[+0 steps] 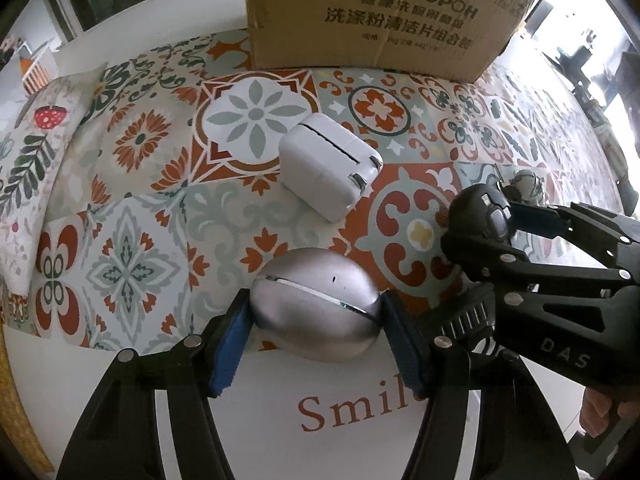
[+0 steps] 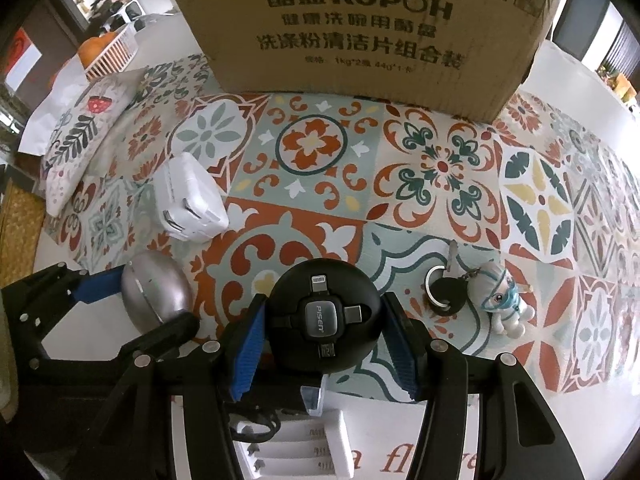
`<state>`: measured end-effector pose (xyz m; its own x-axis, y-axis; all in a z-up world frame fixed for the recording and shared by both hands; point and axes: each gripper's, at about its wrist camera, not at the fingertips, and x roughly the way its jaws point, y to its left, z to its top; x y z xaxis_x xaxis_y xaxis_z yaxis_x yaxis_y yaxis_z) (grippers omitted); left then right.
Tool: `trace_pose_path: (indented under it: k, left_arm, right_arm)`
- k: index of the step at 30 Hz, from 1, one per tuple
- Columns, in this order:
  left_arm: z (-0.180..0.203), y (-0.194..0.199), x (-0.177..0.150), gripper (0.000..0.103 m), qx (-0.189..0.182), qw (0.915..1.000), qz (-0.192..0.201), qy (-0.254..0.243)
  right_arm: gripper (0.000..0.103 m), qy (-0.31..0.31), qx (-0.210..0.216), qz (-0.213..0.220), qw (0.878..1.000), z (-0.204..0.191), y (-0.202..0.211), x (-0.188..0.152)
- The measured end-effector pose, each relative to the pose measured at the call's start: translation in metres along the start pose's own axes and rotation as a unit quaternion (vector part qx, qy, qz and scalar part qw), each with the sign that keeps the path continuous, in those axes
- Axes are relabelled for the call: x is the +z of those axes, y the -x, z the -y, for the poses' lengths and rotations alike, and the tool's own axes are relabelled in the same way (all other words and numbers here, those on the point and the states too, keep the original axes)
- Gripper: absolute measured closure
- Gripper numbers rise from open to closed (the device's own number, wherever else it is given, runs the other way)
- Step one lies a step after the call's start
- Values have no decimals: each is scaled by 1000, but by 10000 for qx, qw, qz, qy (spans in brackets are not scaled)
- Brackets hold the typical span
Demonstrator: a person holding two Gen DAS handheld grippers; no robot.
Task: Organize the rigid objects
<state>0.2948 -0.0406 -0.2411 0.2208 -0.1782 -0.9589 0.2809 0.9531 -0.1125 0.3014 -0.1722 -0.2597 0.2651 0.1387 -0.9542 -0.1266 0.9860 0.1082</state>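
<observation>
Left claw: clenched on the silver egg-shaped case; blue pads press both its sides. Case is betw. the fingers, low over the white edge of the bench; cannot tell if it touches.

Right claw: clenched on the round black cable adapter. The adapter sits betw. the blue pads, its face w/ plugs and the grey "PISEN" centre turned to the camera.

White charger: lies on the patterned cloth, ahead of the left claw, apart from the silver case. Its metal prongs point to the right side. From the right claw it is ahead and to the left.

Cardboard box: stands on the cloth, far ahead of both claws, behind the charger. Printed "KUPOH" and Chinese text.

Key w/ doll keychain: on the cloth, just to the right of the right claw, a little ahead. Black key head, ring and small white doll lie together.

Both claws: near each other, left one's case just left of the right claw's finger.

Pillow: far left of the left claw, at the cloth's edge, w/ leaf and mushroom print.

Under the right claw: white plastic parts, not clear what they are.
</observation>
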Motion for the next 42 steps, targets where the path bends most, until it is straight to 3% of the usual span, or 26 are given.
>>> trace_pose_path:
  k: [19,27,42]
  left_arm:
    - [-3,52,-2,40,155,9963,839,97]
    - [1,83,11,40,301,9903,1355,76]
    - [14,133,46,40,213,9775,2098,-36]
  right_arm:
    - [46,-26,-86,613,9981,5,54,-2]
    - [46,-61,-174,998,9948,7,81,10]
    - [46,-221,-170,1714,9848,17,134,30]
